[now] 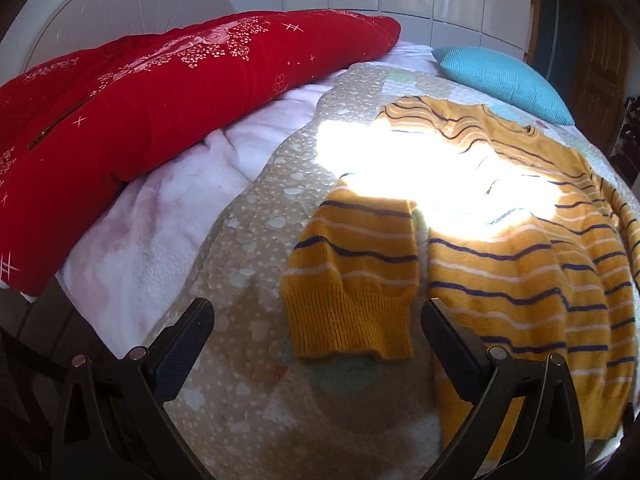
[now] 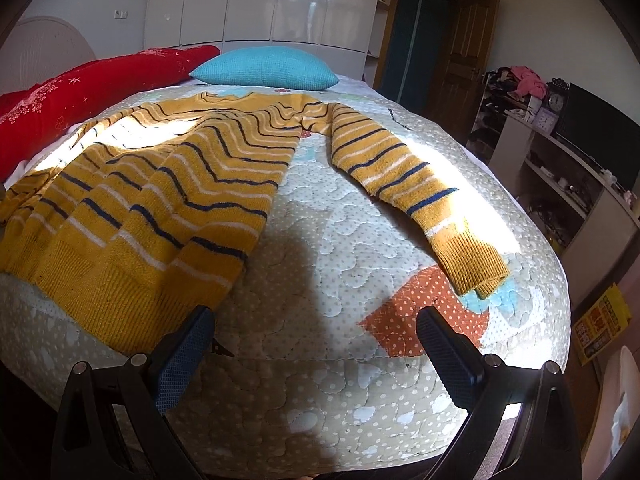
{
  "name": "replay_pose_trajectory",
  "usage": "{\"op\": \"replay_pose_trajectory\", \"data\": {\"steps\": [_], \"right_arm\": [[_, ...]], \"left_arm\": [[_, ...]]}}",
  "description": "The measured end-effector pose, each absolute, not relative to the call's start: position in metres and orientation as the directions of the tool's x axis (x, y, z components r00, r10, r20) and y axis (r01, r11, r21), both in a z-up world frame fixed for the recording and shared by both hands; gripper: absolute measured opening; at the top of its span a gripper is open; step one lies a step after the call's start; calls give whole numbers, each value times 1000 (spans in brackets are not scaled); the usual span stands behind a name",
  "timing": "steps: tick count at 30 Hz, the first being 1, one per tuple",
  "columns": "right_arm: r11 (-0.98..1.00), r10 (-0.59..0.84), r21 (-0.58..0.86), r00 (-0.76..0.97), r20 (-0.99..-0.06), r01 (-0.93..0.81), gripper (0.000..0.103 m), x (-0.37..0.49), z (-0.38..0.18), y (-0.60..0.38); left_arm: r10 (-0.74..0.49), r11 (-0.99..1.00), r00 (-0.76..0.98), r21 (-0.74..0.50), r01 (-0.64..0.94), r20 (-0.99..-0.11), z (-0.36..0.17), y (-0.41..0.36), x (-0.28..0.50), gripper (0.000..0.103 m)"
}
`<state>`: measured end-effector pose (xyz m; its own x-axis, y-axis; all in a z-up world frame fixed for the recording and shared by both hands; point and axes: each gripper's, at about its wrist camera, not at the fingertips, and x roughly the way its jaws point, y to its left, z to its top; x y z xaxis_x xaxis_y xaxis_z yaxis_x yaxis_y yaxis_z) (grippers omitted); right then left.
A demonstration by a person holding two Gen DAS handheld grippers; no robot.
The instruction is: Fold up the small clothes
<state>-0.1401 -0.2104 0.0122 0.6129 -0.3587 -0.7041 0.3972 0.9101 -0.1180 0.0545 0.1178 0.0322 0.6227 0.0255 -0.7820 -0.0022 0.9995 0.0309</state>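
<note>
A small yellow knit sweater [image 2: 160,184] with navy and white stripes lies flat on the quilted bed cover [image 2: 320,240], hem toward me. In the left wrist view the sweater [image 1: 520,264] is at right and its left sleeve cuff [image 1: 352,320] lies just ahead, between the fingers. My left gripper [image 1: 316,316] is open and empty above that cuff. In the right wrist view the right sleeve [image 2: 400,172] stretches out to the right, its cuff [image 2: 472,264] ahead and to the right. My right gripper [image 2: 314,322] is open and empty, over bare quilt beside the hem.
A red quilt [image 1: 140,120] lies along the left on a white blanket [image 1: 160,220]. A turquoise pillow [image 2: 264,68] sits at the head of the bed. Shelves with clutter [image 2: 560,160] stand to the right. The bed's front edge is right below the grippers.
</note>
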Motion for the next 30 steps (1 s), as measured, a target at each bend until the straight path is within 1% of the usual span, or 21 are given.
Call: {"op": "replay_pose_trajectory", "data": {"steps": [1,2,3,4,5,6,10,12,15,16,17,18,19,23,27,28,29,30], "right_arm": [[907,-356,-109,606,-711,406,102,-140,11,-214],[904,-354,-100,599,-718,415,102,-140,10,-218],[900,-354,-91,593,-724,426,102,-141,9,-222],[896,-354,-84,586,-729,437,102,-142,9,-227],[891,-356,-77,581,-732,448,102,-142,9,-231],[886,-359,-72,578,-733,458,102,-144,9,-236],[859,-383,-58,563,-732,509,102,-149,12,-257],[840,-396,-46,553,-734,540,102,-152,15,-270],[826,-382,5,566,-731,563,102,-160,25,-291],[819,-389,13,572,-722,574,102,-165,30,-298],[810,-399,20,576,-714,586,102,-169,35,-306],[800,-406,29,577,-708,599,103,-173,39,-313],[792,-409,39,577,-707,609,103,-176,42,-322],[771,-396,76,570,-720,632,103,-182,41,-350],[810,-300,137,604,-738,570,102,-164,32,-357],[823,-273,147,610,-744,548,99,-158,30,-356],[839,-238,160,616,-751,520,77,-150,27,-356],[856,-196,171,612,-766,488,33,-141,25,-356]], "left_arm": [[0,1000,614,18,23,-790,26,118,62,89],[-21,999,575,0,36,-818,16,117,70,49],[-20,1000,545,-6,27,-838,9,118,77,38],[-27,1000,555,-22,15,-832,11,121,79,32],[-31,999,561,-34,5,-827,15,126,82,15],[-7,999,561,-23,-22,-828,19,132,86,15],[186,972,589,58,-229,-786,43,179,104,15],[213,958,578,54,-280,-788,52,201,108,15],[172,961,596,0,-277,-785,64,215,94,18],[149,966,605,-16,-258,-782,66,215,87,23],[120,972,614,-33,-231,-780,69,212,78,35],[93,977,623,-48,-206,-777,70,209,69,42],[68,981,631,-64,-185,-773,71,203,59,51],[-43,989,634,-123,-83,-772,67,176,32,53],[-188,977,594,-210,32,-782,54,143,19,54],[-209,974,580,-218,56,-787,50,134,19,55],[-216,974,565,-214,71,-796,46,126,19,55],[-218,975,553,-207,84,-804,43,119,18,55]]}}
